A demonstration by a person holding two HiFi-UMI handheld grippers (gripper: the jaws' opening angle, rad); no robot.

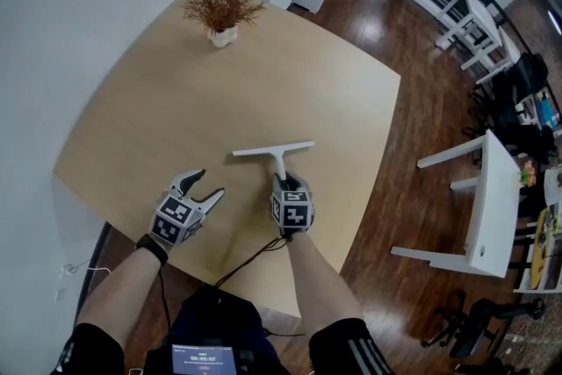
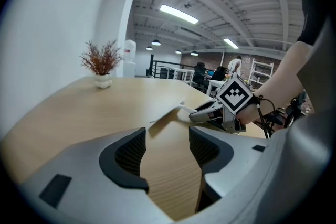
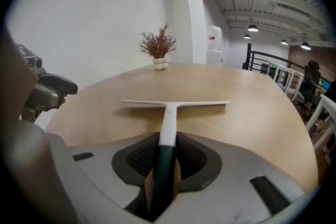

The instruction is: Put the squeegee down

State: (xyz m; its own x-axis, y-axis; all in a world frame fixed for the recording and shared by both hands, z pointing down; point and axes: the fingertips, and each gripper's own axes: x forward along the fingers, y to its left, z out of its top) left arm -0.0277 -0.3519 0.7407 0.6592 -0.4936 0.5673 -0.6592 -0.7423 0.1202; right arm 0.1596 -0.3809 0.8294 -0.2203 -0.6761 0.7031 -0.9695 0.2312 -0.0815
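Observation:
A white squeegee (image 1: 275, 151) with a dark handle lies over the wooden table (image 1: 176, 118), its blade (image 3: 175, 103) crosswise ahead of me. My right gripper (image 1: 285, 181) is shut on the squeegee's handle (image 3: 164, 162), which runs between the two jaws. My left gripper (image 1: 207, 183) hovers open to the left of it, with nothing between its fingers (image 2: 128, 153). In the left gripper view the squeegee (image 2: 169, 117) and the right gripper (image 2: 223, 106) show ahead to the right.
A small potted dry plant (image 1: 222, 9) stands at the table's far side near the wall. White tables and chairs (image 1: 479, 206) stand on the dark wood floor to the right. The table's near edge (image 1: 246, 294) is close to my body.

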